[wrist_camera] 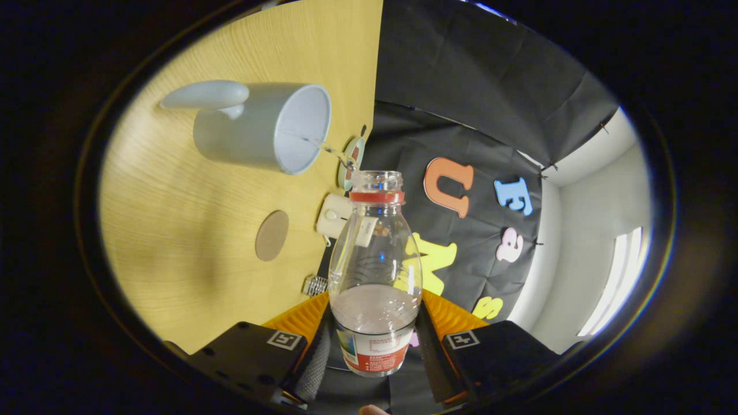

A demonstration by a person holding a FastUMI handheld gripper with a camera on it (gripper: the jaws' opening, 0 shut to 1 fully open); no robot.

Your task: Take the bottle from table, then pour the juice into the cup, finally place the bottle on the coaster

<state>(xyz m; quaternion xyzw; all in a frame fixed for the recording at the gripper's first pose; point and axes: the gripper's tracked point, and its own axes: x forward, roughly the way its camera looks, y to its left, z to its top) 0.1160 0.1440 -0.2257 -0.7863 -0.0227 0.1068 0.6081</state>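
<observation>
My gripper [373,340] is shut on a clear plastic bottle [375,259] with a red neck ring and a red-and-white label, held between both fingers near its base. The view is rolled sideways, so the bottle is tipped. A thin stream of liquid runs from its open mouth [377,178] into the grey mug [259,127], which stands on the wooden table [173,230] just beyond the bottle's mouth with its handle on the far side. A little liquid sits low in the bottle. A round brown coaster [271,235] lies flat on the table beside the bottle.
A small white device [333,216] and a round patterned disc [351,158] sit near the table's edge behind the bottle neck. A small metal clip [316,285] lies close to my left finger. The black cloth wall hangs past the table edge.
</observation>
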